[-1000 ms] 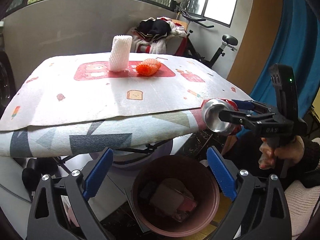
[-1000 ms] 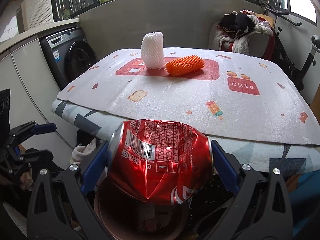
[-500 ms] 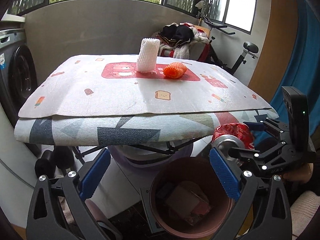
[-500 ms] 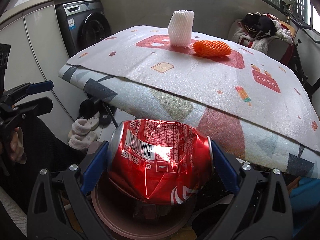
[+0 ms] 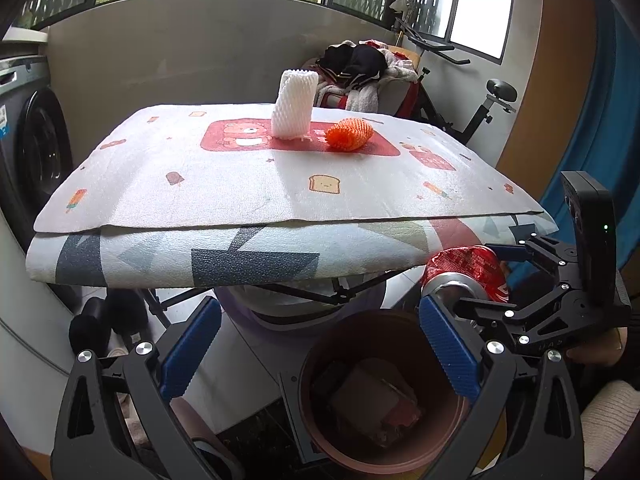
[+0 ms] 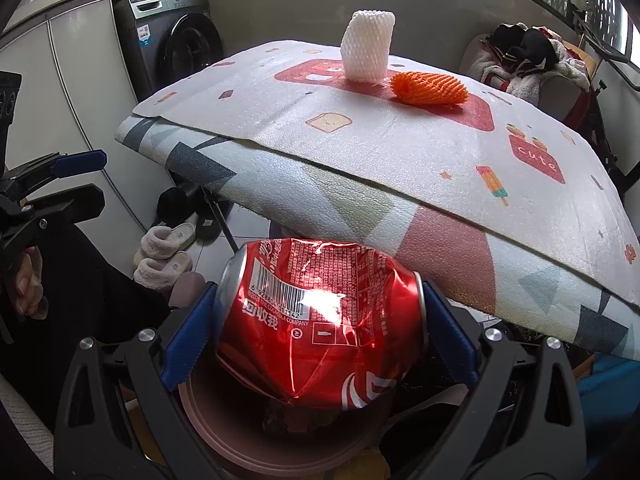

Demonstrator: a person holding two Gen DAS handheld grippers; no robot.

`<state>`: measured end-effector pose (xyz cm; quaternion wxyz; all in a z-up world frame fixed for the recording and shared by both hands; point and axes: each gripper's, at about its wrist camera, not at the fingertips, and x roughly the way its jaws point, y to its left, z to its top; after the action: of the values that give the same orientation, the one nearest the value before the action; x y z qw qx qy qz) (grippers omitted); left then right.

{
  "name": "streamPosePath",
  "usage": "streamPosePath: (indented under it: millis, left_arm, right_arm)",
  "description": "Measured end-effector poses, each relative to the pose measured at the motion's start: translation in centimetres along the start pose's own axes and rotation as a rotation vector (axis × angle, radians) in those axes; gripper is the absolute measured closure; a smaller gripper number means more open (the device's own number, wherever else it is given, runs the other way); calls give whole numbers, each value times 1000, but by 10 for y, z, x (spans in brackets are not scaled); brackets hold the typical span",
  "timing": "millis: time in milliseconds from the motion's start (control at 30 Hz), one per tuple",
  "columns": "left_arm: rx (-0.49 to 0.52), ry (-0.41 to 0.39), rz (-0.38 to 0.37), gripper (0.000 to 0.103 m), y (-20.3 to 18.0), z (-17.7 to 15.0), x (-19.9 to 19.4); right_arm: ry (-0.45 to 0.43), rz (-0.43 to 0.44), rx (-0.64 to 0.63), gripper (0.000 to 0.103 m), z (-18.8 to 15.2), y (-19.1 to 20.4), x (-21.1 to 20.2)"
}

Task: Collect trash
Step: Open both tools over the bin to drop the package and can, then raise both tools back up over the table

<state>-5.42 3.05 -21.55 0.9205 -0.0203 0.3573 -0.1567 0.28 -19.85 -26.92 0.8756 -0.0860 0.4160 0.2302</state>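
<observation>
A crushed red soda can lies sideways between the blue pads of my right gripper, which is shut on it. The can hangs just above the rim of a brown bin that holds crumpled trash; the bin's rim shows under the can. My left gripper is open and empty, held low in front of the bin. On the table stand a white foam net sleeve and an orange foam net, also in the right wrist view as the white sleeve and orange net.
A padded mat with cartoon prints covers the folding table. A washing machine stands at the left, slippers lie on the floor under the table. A chair piled with clothes and an exercise bike stand behind the table.
My right gripper has carried the can down from table-edge height to just above the bin. My left gripper has drawn back and lowered, still open.
</observation>
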Motion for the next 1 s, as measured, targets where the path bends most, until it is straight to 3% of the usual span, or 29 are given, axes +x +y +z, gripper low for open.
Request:
streamPosePath:
  millis: [1000]
  left_arm:
    - [-25, 25, 9, 6, 9, 3, 7]
  right_arm:
    - [-19, -40, 54, 6, 3, -11, -6]
